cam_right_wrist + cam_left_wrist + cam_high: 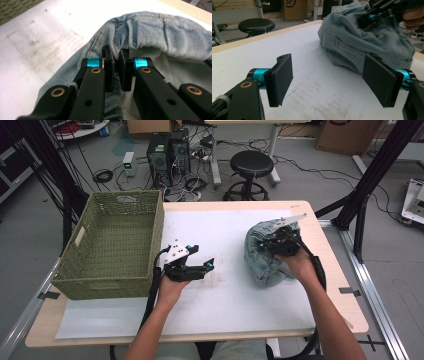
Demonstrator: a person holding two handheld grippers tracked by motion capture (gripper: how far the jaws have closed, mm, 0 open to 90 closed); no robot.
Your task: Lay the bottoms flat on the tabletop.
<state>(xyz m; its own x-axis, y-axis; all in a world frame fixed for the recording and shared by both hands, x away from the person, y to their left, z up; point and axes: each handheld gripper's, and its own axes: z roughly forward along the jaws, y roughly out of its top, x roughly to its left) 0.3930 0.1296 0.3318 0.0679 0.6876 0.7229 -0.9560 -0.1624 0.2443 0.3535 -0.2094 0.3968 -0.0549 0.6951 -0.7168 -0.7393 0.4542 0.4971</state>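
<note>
A crumpled pair of light blue denim jeans [267, 252] lies bunched on the right half of the white table cover. My right gripper [276, 241] rests on top of the pile and is shut on a fold of the denim. In the right gripper view the jeans' hem [140, 32] is pinched between the two black pads, with my right gripper [116, 68] tight around it. My left gripper [206, 266] hovers open near the table's middle, just right of the basket. In the left gripper view my left gripper [329, 82] stands wide, and the jeans [362, 42] lie a little beyond it.
A green woven basket [112, 250] stands at the table's left edge. The white cover [215, 295] has faint dirty marks near its centre. Behind the table stand a black stool [251, 167], computer towers [167, 152] and cables on the floor.
</note>
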